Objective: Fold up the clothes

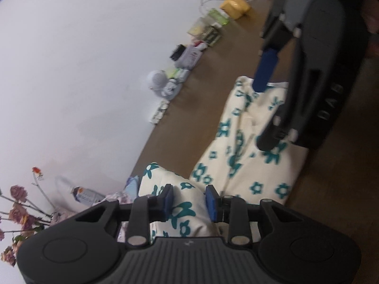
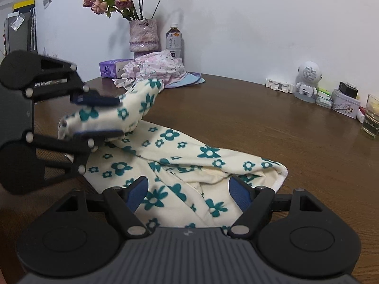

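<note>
A cream garment with teal flowers (image 2: pixel 208 152) lies rumpled on the brown wooden table (image 2: pixel 260 118). In the right wrist view my left gripper (image 2: pixel 99 117) comes in from the left, shut on a bunched end of the garment that it holds lifted off the table. The left wrist view shows the same bunch (image 1: pixel 187 209) squeezed between my left gripper's (image 1: pixel 190 201) blue pads. My right gripper (image 2: pixel 189 194) stands open and wide, low over the garment's near part, its pads clear of the fabric. It also shows at the upper right as my right gripper (image 1: pixel 267 108) above the garment (image 1: pixel 236 142).
Along the wall stand a vase of dried roses (image 2: pixel 143 35), a bottle (image 2: pixel 174 40), a purple tissue pack (image 2: pixel 111 68) and a pile of pink floral clothes (image 2: pixel 158 68). An astronaut-shaped speaker (image 2: pixel 308 80), tins (image 2: pixel 344 103) and a glass (image 2: pixel 370 118) line the right.
</note>
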